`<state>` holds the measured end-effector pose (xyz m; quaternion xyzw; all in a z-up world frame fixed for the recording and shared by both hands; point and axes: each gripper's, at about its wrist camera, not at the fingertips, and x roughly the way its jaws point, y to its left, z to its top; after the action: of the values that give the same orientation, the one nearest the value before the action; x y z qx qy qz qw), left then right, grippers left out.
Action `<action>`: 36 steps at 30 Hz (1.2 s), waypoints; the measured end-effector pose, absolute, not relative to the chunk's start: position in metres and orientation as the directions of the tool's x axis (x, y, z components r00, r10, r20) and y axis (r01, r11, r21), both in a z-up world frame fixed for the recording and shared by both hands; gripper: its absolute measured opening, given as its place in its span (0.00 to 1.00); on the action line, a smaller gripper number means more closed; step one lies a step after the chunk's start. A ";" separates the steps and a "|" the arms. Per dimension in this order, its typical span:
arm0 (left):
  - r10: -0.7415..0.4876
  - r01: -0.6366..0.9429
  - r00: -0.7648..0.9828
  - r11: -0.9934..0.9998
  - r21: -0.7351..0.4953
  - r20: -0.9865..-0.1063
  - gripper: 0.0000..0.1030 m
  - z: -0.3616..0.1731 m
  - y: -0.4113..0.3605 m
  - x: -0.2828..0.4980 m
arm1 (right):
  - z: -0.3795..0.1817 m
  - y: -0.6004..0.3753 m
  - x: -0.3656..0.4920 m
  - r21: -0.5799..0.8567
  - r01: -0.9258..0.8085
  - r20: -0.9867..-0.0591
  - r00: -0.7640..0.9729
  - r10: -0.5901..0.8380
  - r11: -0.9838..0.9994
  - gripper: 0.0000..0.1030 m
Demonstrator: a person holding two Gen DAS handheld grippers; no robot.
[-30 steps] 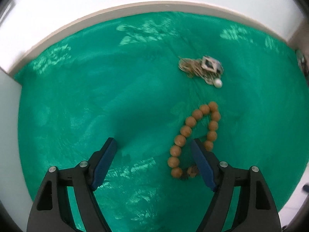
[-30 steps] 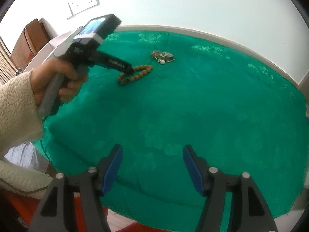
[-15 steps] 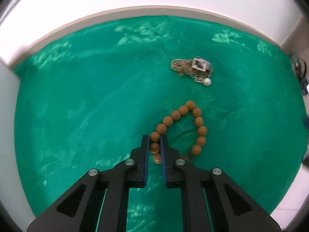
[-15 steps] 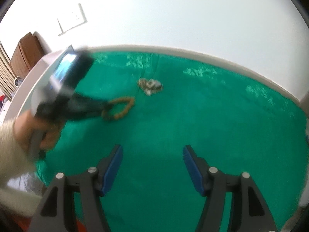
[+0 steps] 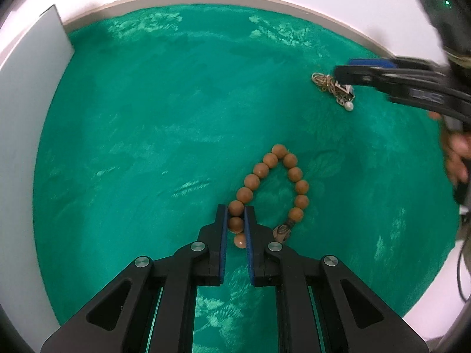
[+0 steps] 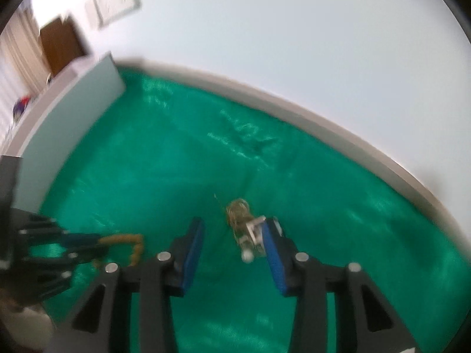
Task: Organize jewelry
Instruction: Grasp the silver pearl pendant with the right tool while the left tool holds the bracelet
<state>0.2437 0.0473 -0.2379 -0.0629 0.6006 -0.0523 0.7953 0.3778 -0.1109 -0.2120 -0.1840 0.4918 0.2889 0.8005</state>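
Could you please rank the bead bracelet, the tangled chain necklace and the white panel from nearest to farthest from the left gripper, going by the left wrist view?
1. Bead bracelet: clamped between the left gripper's fingers.
2. Tangled chain necklace: upper right on the green cloth, under the right gripper.
3. White panel: along the cloth's far left edge. Its nearest part is about as close as the necklace, so 2 and 3 are too close to call.

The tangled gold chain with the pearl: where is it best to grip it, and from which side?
Probably grip the bunched middle of the gold chain from above. It lies flat in a loose heap on the green cloth, so side approaches offer no edge. The closing right gripper already straddles it.
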 end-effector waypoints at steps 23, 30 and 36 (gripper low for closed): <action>-0.164 -0.025 0.254 0.984 -0.176 -0.953 0.09 -0.244 0.047 0.234 | -0.185 -0.145 0.261 0.093 -0.644 -0.893 0.283 0.349 0.759 0.03; -0.152 -0.038 0.258 0.985 -0.167 -0.954 0.09 -0.244 0.044 0.230 | -0.204 -0.154 0.301 0.208 -0.452 -0.879 0.302 0.368 0.867 0.40; -0.153 -0.047 0.267 0.984 -0.171 -0.951 0.09 -0.245 0.045 0.228 | -0.229 -0.120 0.333 0.218 -0.247 -0.902 0.319 0.292 0.944 0.40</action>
<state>0.2280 0.0451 -0.2452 -0.0826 0.6043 -0.0335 0.7918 0.3334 -0.1202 -0.2291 0.0201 0.5594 0.1658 0.8119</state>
